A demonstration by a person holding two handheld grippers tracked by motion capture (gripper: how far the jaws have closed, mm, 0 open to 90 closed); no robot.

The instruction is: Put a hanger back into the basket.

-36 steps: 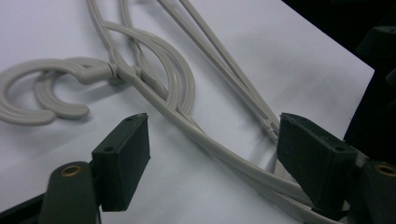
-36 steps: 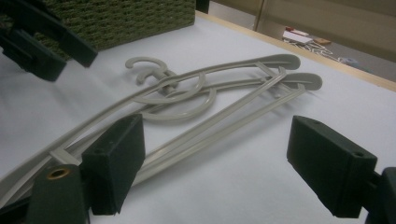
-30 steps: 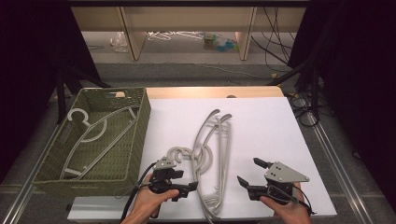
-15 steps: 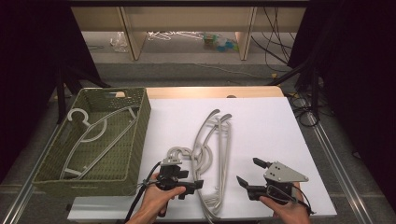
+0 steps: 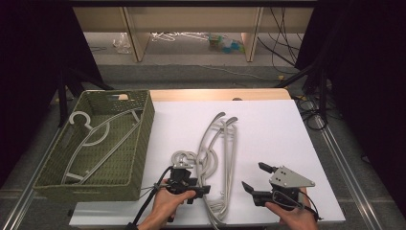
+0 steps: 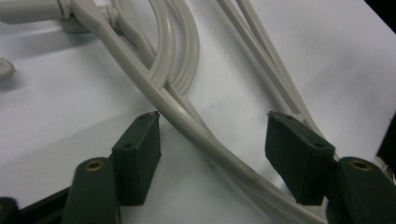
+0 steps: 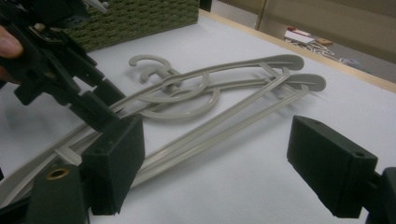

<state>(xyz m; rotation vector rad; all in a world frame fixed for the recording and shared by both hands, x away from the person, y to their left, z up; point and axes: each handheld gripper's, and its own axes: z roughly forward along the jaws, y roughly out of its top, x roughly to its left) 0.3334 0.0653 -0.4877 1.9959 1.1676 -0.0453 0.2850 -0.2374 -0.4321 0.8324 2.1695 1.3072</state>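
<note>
Several grey plastic hangers (image 5: pixel 218 158) lie tangled in a loose pile on the white table (image 5: pixel 268 129), near its front edge and just right of a green woven basket (image 5: pixel 139 143). Their hooks curl together at the left of the pile, and their long arms run away from the person toward the middle of the table. In the left gripper view the curved bars (image 6: pixel 187 116) cross over one another on the white surface.

The left gripper (image 5: pixel 198 188), held in the person's left hand (image 5: pixel 165 203), sits low over the near end of the pile. Its jaws stand wide apart, one on each side of a curved hanger bar, and neither jaw touches the bar. The right gripper view shows this gripper (image 7: pixel 88 100) right at the hangers (image 7: pixel 224 100).

The right gripper (image 5: pixel 256 179), held in the right hand (image 5: pixel 294 215), hovers over bare table to the right of the pile, apart from it. Its jaws are also spread wide with nothing between them, and a grey three-cornered plate sits on top of it.

Inside the basket, which stands at the left edge of the table, another pale hanger (image 5: pixel 98 136) lies flat on the bottom. Beyond the far edge of the table are a low wooden shelf (image 5: pixel 191 21) and black cables (image 5: pixel 282 43) on the floor.
</note>
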